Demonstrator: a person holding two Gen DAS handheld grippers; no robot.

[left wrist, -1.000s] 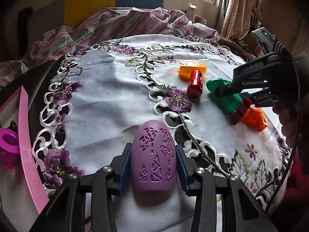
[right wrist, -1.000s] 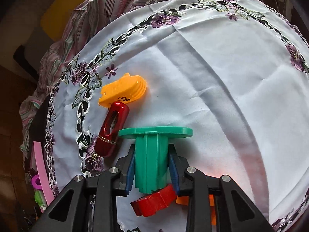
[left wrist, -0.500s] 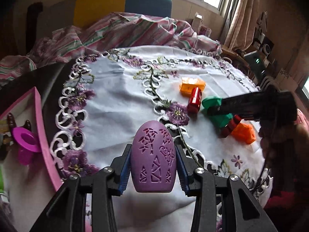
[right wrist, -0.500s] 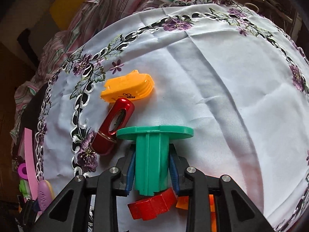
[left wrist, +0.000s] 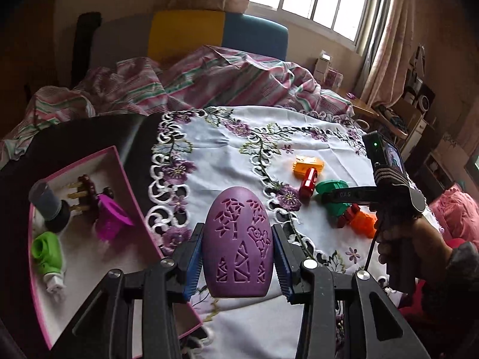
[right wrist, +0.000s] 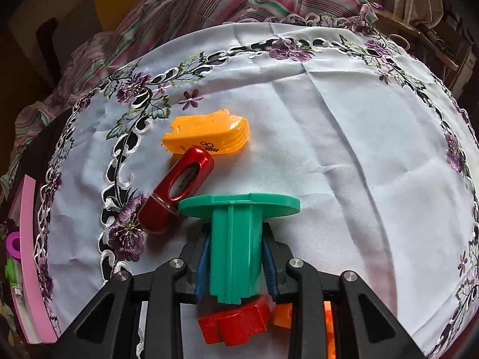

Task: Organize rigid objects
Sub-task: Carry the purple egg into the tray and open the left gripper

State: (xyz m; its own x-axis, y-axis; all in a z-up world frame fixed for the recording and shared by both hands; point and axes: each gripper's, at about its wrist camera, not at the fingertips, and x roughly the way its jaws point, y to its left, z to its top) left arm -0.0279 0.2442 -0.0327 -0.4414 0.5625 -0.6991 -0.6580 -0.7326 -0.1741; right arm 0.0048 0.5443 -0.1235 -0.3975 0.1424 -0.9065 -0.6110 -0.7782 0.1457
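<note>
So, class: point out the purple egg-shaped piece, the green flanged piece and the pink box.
purple egg-shaped piece [left wrist: 238, 240], left wrist view, carved front.
green flanged piece [right wrist: 236, 257], right wrist view, ribbed stem.
pink box [left wrist: 137, 200], left wrist view, right wall.

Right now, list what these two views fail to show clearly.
- Left wrist view: the purple egg-shaped piece hides the cloth behind it.
- Left wrist view: the pink box is cut off by the frame edge.
- Right wrist view: the green flanged piece and the right hand-held gripper cover most of the red block and orange piece.
</note>
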